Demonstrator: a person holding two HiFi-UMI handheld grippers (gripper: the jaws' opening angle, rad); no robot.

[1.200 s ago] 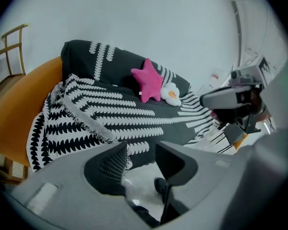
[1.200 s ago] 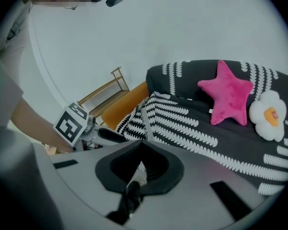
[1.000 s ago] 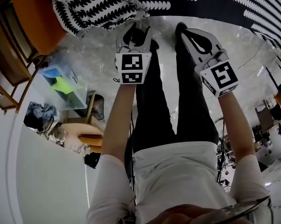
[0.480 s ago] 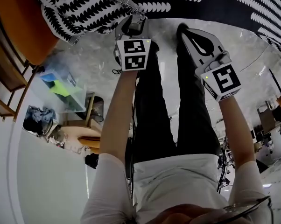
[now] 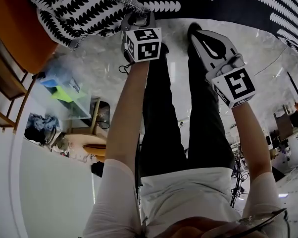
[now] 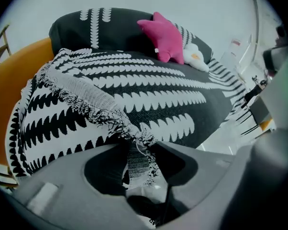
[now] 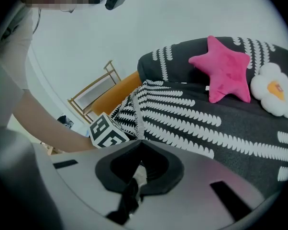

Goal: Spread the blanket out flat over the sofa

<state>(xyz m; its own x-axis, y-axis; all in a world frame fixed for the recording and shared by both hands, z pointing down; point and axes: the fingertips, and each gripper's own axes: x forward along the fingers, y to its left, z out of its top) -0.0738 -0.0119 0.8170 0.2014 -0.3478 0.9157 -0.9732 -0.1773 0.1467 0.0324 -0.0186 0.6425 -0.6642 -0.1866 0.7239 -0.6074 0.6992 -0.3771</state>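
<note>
You are pushing your left gripper (image 5: 137, 22) further toward the sofa (image 6: 10, 80) than a second ago, its jaws clamping the fringed edge of the blanket (image 6: 134, 95). Your right gripper (image 7: 140, 143) is barely shifting, jaws pinching a dark bit of the same cloth. The blanket is lying over the seat and back, and the head view is cutting most of it off.

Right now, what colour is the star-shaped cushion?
Pink star cushion; right gripper view shows it best.
</note>
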